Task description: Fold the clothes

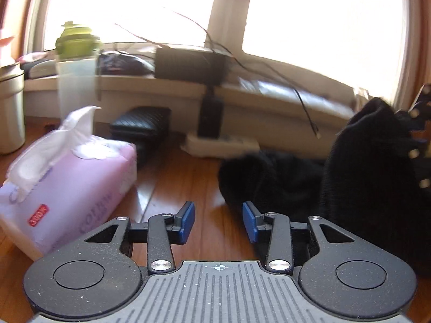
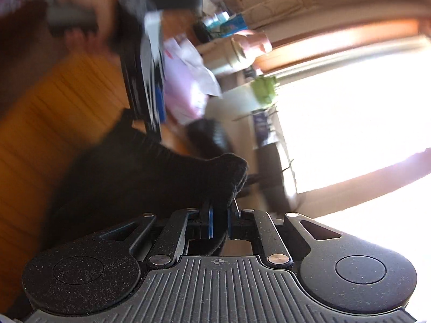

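Observation:
A black knitted garment [image 1: 272, 183] lies bunched on the wooden floor, and part of it is lifted up at the right [image 1: 371, 161]. My left gripper [image 1: 218, 220] hovers just in front of the garment's near edge, open, with only bare floor between its blue pads [image 1: 188, 222]. In the tilted, blurred right wrist view, my right gripper [image 2: 218, 219] is shut on a fold of the same black garment [image 2: 150, 172], which drapes away to the left. The other gripper [image 2: 142, 75] and a person's hand [image 2: 89, 8] show above it.
A pink tissue pack [image 1: 70, 180] sits left of my left gripper. Behind it stand a green-lidded bottle [image 1: 76, 75], a black case [image 1: 141, 125], a dark bottle [image 1: 211, 114] on a white power strip, and a low window ledge [image 1: 282, 99]. A beige bin [image 1: 10, 107] stands far left.

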`<action>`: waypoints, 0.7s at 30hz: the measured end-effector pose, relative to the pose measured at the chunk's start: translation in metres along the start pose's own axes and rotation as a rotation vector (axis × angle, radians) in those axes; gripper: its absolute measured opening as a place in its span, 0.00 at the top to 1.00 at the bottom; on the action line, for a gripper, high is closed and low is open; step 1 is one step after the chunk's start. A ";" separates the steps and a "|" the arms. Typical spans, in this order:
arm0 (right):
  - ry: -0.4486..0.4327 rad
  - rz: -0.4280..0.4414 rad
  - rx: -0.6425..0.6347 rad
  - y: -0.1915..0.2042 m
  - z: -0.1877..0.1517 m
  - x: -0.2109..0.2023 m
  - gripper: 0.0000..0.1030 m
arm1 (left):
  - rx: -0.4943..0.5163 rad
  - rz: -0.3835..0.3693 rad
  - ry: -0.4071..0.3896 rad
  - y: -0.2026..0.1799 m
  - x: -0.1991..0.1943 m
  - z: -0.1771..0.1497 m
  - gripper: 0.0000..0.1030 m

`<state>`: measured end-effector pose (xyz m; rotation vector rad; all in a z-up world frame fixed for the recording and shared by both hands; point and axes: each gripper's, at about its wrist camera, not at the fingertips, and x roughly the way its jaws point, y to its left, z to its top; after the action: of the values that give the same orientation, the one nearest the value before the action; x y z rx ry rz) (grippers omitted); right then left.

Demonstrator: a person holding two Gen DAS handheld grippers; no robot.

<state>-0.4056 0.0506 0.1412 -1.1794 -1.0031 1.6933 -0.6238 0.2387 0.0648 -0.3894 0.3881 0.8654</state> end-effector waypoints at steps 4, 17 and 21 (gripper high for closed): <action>-0.054 -0.047 -0.046 0.005 -0.004 0.045 0.89 | 0.001 0.008 -0.030 -0.004 -0.009 0.005 0.59; -0.035 0.048 0.626 -0.048 -0.080 0.053 0.56 | 0.102 -0.093 -0.058 -0.058 -0.008 0.019 0.56; 0.066 0.145 0.742 -0.054 -0.117 0.028 0.72 | 0.188 -0.129 -0.038 -0.087 0.007 0.018 0.58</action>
<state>-0.2896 0.1130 0.1539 -0.8068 -0.1922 1.8803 -0.5482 0.2007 0.0917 -0.2212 0.4017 0.7031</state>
